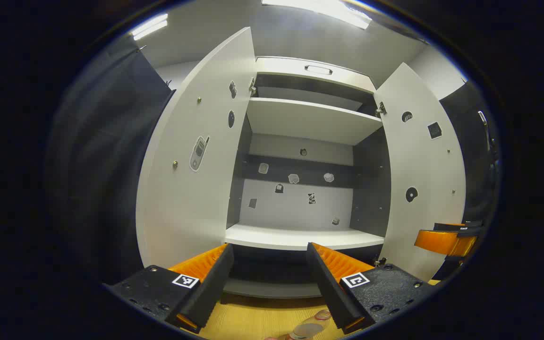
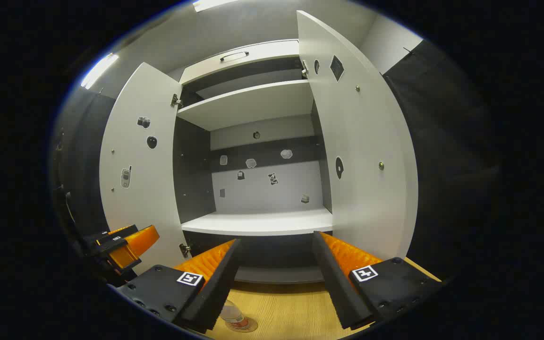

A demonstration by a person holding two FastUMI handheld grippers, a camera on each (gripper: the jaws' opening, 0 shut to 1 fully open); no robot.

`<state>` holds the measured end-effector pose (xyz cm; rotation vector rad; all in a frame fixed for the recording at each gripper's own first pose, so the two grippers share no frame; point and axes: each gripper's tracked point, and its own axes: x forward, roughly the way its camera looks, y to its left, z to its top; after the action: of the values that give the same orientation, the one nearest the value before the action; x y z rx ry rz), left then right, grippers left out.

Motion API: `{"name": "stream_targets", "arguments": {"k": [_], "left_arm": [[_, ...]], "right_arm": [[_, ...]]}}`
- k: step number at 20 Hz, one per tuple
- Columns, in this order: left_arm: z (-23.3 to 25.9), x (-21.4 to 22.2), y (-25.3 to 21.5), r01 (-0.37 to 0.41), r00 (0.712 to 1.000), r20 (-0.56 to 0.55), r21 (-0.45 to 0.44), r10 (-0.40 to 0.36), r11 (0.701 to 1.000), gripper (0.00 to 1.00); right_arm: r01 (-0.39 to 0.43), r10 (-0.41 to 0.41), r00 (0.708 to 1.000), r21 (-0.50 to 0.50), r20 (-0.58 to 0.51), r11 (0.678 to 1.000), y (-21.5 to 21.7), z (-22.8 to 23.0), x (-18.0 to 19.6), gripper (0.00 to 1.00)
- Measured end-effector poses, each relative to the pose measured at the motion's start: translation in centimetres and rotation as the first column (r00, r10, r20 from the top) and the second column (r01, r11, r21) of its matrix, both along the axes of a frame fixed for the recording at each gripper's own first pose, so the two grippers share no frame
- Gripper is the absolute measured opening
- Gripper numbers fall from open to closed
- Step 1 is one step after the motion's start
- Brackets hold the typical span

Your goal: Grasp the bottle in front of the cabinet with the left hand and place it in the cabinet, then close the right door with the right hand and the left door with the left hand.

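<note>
A: What is carrying the things here?
B: A wooden table (image 1: 253, 321) is carrying them; the cabinet (image 1: 300, 238) is standing on it, both doors hanging open, its white shelves bare.
A: And what is lying directly on the wood?
B: The bottle (image 1: 307, 327) is sitting on the table in front of the cabinet; in the right gripper view it (image 2: 234, 317) is showing at the lower edge.

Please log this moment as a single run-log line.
stage: pre-grasp | left gripper: open | right gripper: open | bottle: on table | cabinet: both doors open
</note>
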<state>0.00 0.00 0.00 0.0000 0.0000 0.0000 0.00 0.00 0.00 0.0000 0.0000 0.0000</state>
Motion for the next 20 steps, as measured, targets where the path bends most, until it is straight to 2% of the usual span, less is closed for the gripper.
{"name": "stream_targets", "arguments": {"k": [16, 20], "left_arm": [[0.3, -0.4, -0.8, 0.015, 1.000, 0.003, 0.003, -0.015, 1.000, 0.95], [0.1, 0.1, -2.2, 0.035, 0.999, 0.002, -0.035, -0.035, 0.999, 0.94]], "right_arm": [[0.027, -0.027, 1.000, -0.006, 0.014, 1.000, -0.9, 0.6, -1.6, 0.98], [0.037, -0.037, 0.999, -0.012, 0.017, 0.999, -1.4, 0.7, -2.1, 0.98]]}}
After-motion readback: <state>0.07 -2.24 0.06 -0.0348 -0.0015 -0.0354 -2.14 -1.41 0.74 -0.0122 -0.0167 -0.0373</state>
